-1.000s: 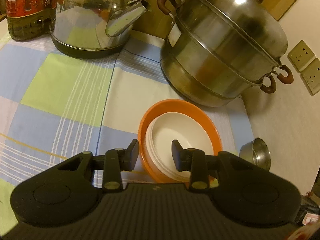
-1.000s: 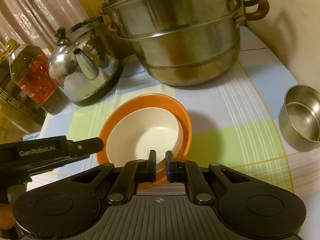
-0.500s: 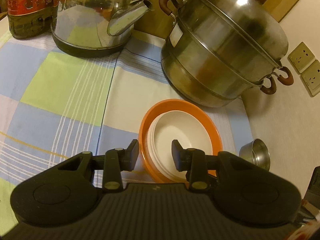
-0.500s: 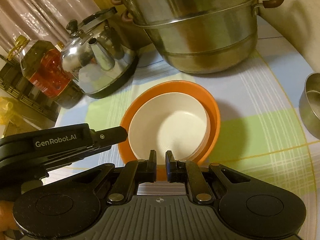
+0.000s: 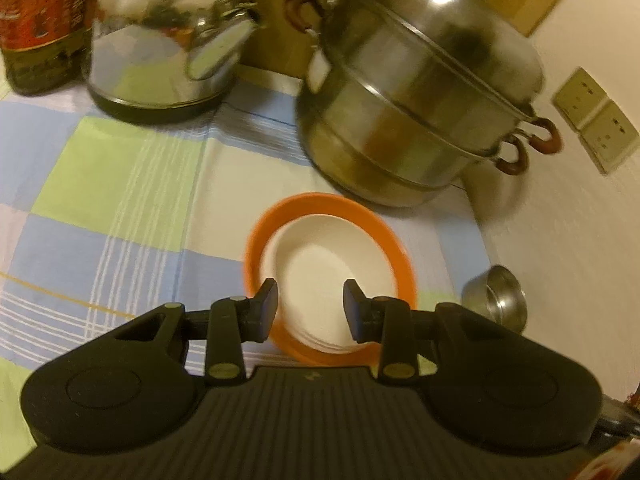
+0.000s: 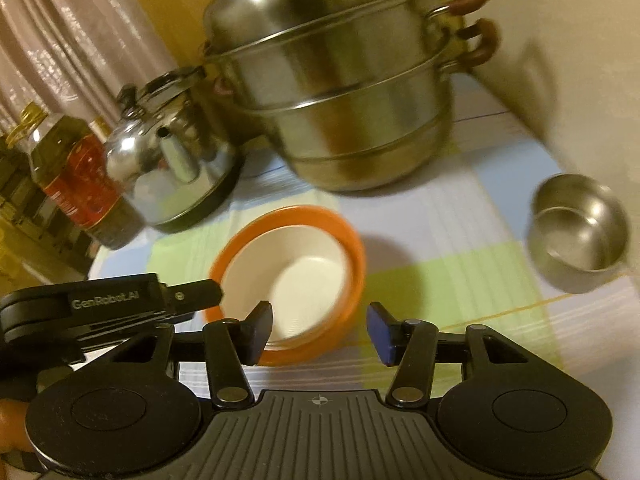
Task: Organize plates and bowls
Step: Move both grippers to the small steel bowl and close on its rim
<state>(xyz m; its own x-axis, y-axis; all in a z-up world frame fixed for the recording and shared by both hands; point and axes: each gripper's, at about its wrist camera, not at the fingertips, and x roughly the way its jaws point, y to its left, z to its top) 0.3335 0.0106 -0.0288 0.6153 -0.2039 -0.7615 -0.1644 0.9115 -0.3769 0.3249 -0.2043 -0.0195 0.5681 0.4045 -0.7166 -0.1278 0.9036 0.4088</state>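
Observation:
An orange bowl (image 5: 396, 252) sits on the checked tablecloth (image 5: 120, 184) with white bowls (image 5: 328, 276) nested inside it. It also shows in the right wrist view (image 6: 352, 248), with the white bowls (image 6: 304, 276). My left gripper (image 5: 310, 310) is open and empty, its fingers over the stack's near rim. My right gripper (image 6: 320, 330) is open and empty, just in front of the stack. The left gripper's body (image 6: 108, 308) shows at the left of the right wrist view.
A large steel steamer pot (image 5: 420, 100) stands behind the bowls. A steel kettle (image 5: 168, 40) and an oil bottle (image 5: 36, 20) stand at the back left. Small nested steel bowls (image 6: 580, 228) sit to the right, near the wall with sockets (image 5: 592, 120).
My right gripper has opened from shut and pulled back from the stack's rim. My left gripper has opened a little wider. The bowl stack rests on the cloth.

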